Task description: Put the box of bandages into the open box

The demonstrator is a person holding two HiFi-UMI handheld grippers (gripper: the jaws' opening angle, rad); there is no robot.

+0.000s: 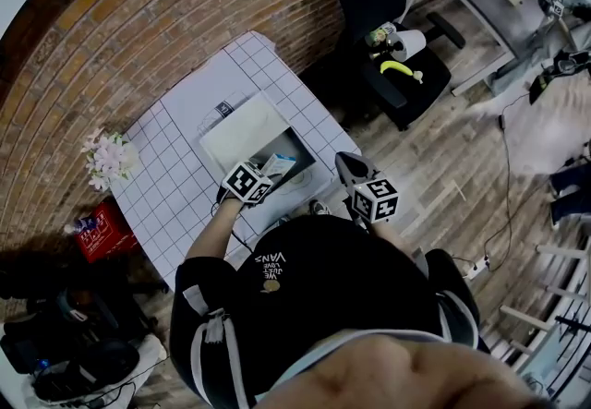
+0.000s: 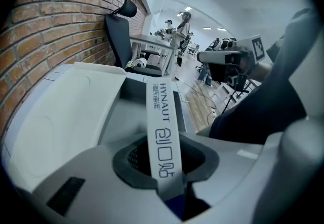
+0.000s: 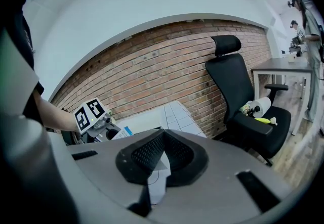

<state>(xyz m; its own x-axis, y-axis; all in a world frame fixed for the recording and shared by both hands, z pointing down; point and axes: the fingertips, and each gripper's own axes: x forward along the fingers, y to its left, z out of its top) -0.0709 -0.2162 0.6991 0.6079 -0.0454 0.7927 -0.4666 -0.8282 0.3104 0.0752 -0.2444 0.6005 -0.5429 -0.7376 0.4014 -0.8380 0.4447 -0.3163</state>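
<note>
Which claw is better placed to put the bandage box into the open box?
Left. The left claw grips the bandage box and holds it at the open box. The right claw is shut on nothing and sits off to the side.

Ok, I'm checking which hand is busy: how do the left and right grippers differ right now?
The left gripper is clamped on the bandage box; the right gripper is shut on nothing. The left one is over the open box; the right one is off to the side of it.
</note>
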